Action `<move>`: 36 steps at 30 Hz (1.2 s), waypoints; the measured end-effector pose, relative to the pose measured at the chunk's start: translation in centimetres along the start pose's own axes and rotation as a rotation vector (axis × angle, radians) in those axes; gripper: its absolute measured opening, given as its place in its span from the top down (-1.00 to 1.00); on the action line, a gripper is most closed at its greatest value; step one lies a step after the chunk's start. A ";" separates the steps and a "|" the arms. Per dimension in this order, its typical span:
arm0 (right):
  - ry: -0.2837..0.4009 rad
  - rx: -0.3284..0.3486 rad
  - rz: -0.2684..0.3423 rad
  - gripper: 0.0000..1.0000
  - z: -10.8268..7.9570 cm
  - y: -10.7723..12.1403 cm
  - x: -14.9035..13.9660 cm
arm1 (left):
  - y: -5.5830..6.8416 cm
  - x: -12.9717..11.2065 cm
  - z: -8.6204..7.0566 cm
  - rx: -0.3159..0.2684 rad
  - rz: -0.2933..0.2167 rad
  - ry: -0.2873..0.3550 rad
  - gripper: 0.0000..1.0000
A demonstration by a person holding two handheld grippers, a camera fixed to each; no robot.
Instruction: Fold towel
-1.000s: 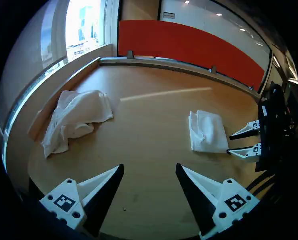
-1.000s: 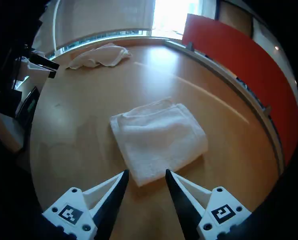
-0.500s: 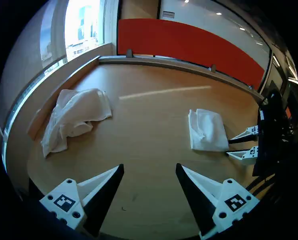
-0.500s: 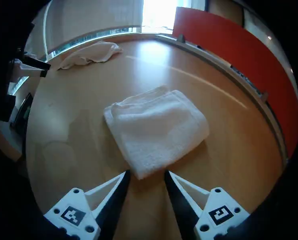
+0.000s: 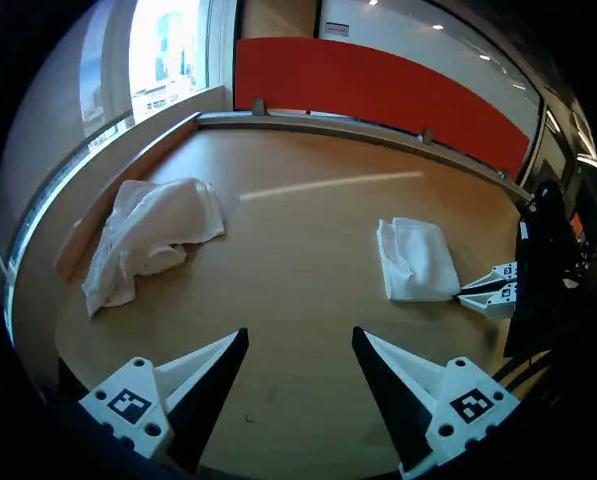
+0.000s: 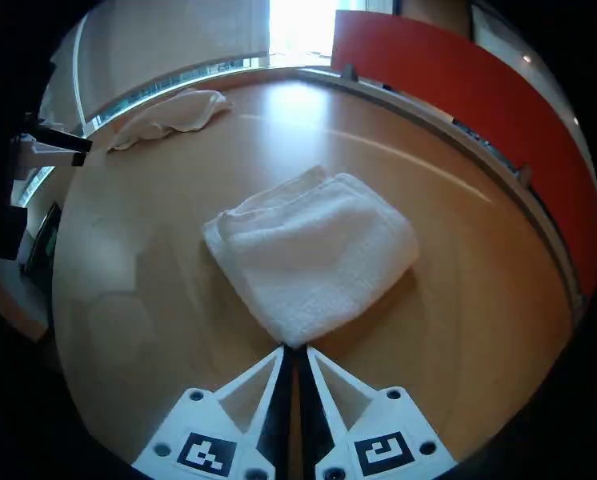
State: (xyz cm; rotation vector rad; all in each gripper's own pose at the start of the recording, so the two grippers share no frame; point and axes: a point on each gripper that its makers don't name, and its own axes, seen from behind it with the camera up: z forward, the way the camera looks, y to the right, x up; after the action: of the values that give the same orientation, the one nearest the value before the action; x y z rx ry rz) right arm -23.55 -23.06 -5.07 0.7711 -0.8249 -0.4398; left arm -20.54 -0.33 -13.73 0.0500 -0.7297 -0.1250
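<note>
The folded towel (image 6: 314, 252) sat pretty much in the middle of the wooden table (image 6: 466, 320), a neat white rectangle with its nearest corner pointing straight at the right gripper (image 6: 296, 352). That gripper's jaws were squeezed down to just a sliver of a gap, with the tips right at that corner. Honestly I couldn't tell if any cloth was pinched between them or if they were just touching the edge. From the left gripper view you could see the same thing side-on: two white fingers pressed close together, meeting the towel's near edge.

The left gripper (image 5: 298, 332) was well apart from all that, hovering low over bare table with its jaws spread wide and nothing in them.

Off toward the window (image 5: 166, 56) side of the table there was a second towel (image 5: 150, 232), crumpled in a loose heap near the raised edge. A red panel (image 5: 378, 88) ran along the far side of the table.
</note>
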 end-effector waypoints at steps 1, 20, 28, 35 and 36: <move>0.000 -0.003 0.000 0.93 0.0 0.1 0.0 | 0.0 0.0 0.0 -0.001 0.001 0.000 -0.93; 0.138 -0.061 -0.065 0.94 -5.6 3.7 8.3 | 0.8 1.9 0.0 -0.023 0.024 0.032 -0.93; 0.197 -0.079 -0.096 0.94 -9.3 5.3 12.7 | 2.0 3.7 0.1 -0.046 0.043 0.058 -0.93; 0.223 -0.092 -0.089 0.94 -12.2 7.0 14.1 | 3.3 4.8 0.3 -0.067 0.056 0.070 -0.93; 0.224 -0.096 -0.087 0.94 -12.6 7.3 14.1 | 3.4 5.0 0.4 -0.070 0.058 0.071 -0.93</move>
State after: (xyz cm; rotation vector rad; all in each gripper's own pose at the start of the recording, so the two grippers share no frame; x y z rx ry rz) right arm -4.55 -21.58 1.79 0.7533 -0.5590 -0.4577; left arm -16.80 2.43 -9.86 -0.0333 -0.6543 -0.0931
